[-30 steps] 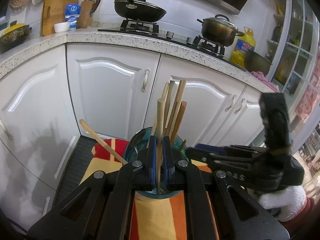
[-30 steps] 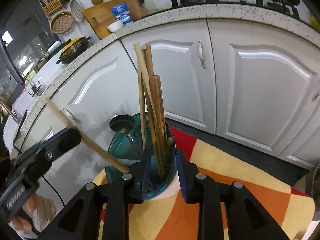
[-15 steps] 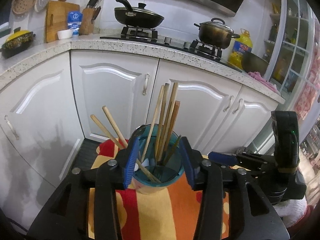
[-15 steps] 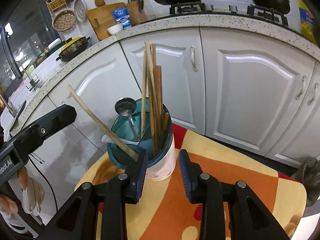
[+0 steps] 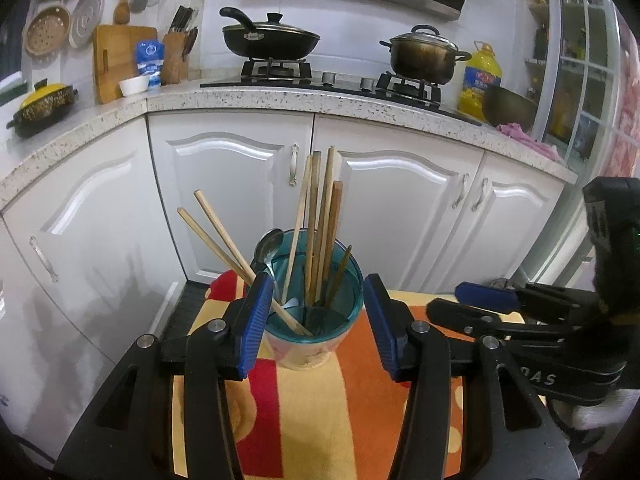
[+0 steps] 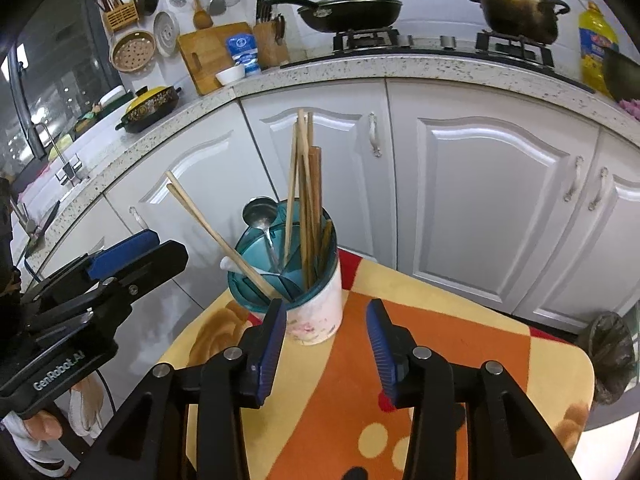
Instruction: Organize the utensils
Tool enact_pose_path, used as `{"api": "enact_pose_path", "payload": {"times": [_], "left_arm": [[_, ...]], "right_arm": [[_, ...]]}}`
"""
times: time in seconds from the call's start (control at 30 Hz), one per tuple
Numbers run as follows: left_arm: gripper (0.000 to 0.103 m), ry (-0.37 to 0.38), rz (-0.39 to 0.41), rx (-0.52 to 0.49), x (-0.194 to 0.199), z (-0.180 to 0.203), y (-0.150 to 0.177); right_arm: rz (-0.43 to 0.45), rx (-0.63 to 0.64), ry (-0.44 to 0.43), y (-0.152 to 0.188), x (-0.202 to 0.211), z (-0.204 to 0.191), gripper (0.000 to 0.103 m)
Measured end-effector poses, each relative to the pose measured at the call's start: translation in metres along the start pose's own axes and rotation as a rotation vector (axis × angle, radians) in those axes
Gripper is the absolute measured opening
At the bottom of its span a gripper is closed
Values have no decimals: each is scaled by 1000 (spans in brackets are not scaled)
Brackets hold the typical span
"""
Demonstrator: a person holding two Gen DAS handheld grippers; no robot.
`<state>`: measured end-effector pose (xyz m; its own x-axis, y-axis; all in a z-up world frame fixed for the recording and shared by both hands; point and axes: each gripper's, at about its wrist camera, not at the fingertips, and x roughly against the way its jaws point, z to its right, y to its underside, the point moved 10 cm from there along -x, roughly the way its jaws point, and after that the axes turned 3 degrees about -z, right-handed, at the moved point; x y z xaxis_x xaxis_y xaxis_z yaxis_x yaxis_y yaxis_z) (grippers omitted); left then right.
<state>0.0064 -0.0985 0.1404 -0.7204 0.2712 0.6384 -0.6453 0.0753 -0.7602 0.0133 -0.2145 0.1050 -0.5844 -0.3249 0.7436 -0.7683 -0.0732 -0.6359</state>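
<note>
A white utensil holder with a teal insert (image 5: 318, 344) (image 6: 320, 312) stands on a small table with an orange, yellow and red cloth (image 5: 320, 420) (image 6: 460, 360). It holds several wooden chopsticks (image 5: 320, 216) (image 6: 306, 184), two of them leaning left (image 5: 216, 232) (image 6: 200, 216), and a metal spoon (image 5: 266, 248) (image 6: 260, 214). My left gripper (image 5: 316, 326) is open and empty, its jaws on either side of the holder. My right gripper (image 6: 326, 346) is open and empty just in front of the holder; it also shows in the left wrist view (image 5: 480, 304). The left gripper shows in the right wrist view (image 6: 132, 256).
White cabinet doors (image 5: 240, 200) and a speckled counter (image 5: 320, 100) stand behind the table. A stove with a black pan (image 5: 272, 38) and a pot (image 5: 422, 54) is on the counter. A bin (image 6: 612, 356) stands at the right by the table.
My left gripper has opened and let go of a chopstick, which now leans left in the holder. Both grippers have pulled back from the holder, and the right one has opened wider.
</note>
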Motion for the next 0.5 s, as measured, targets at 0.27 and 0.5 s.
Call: {"api": "enact_pose_path", "payload": {"times": [0.27,0.5], "left_arm": [[47,-5,-2,-25,4,17,10],[47,-10,-14,-44,3,25,21]], "right_arm": [[16,-21,34,16,23,14,41],[13,-36,45,27,27,17,42]]}}
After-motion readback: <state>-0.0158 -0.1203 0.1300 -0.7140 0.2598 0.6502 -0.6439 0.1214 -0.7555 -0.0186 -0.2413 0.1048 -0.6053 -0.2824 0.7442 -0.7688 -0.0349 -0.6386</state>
